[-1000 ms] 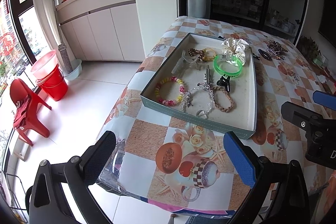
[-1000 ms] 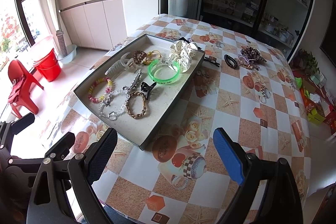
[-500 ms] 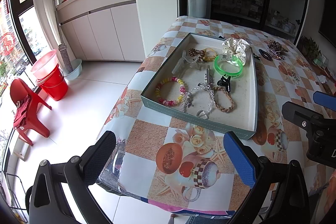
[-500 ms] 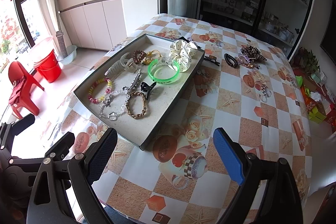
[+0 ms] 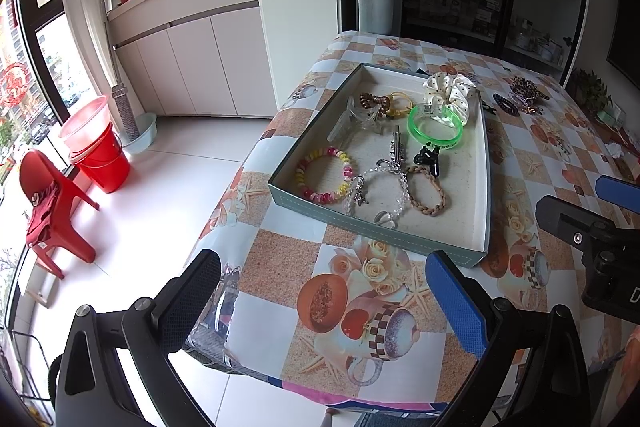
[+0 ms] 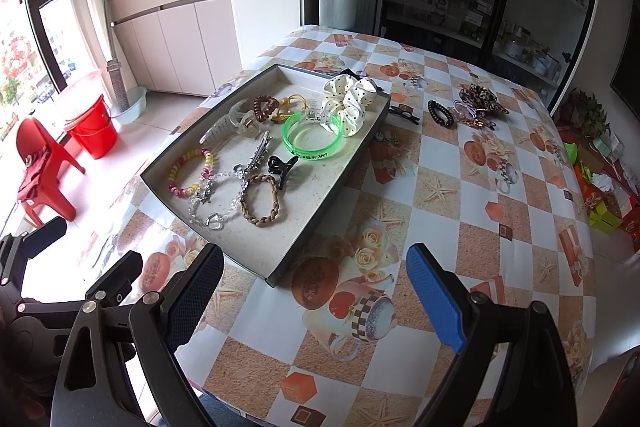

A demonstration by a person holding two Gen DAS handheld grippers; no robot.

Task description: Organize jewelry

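Note:
A grey-green tray (image 5: 376, 227) (image 6: 332, 203) sits on the patterned tablecloth. It holds a green bangle (image 5: 435, 127) (image 6: 314, 139), a beaded bracelet (image 5: 324, 175), a crystal bracelet (image 6: 216, 203), a braided band (image 6: 262, 205), a white scrunchie (image 6: 352, 99), clips and hair ties. More hair ties and a leopard scrunchie (image 6: 480, 99) lie on the table beyond the tray. My left gripper (image 5: 320, 303) is open and empty, near the table's front edge. My right gripper (image 6: 316, 301) is open and empty, in front of the tray's near corner.
The table edge drops to a white tiled floor on the left, with a red chair (image 5: 52, 203) and red bucket (image 5: 102, 159). Small boxes and green items (image 6: 600, 187) sit at the table's far right edge. Dark shelves stand behind.

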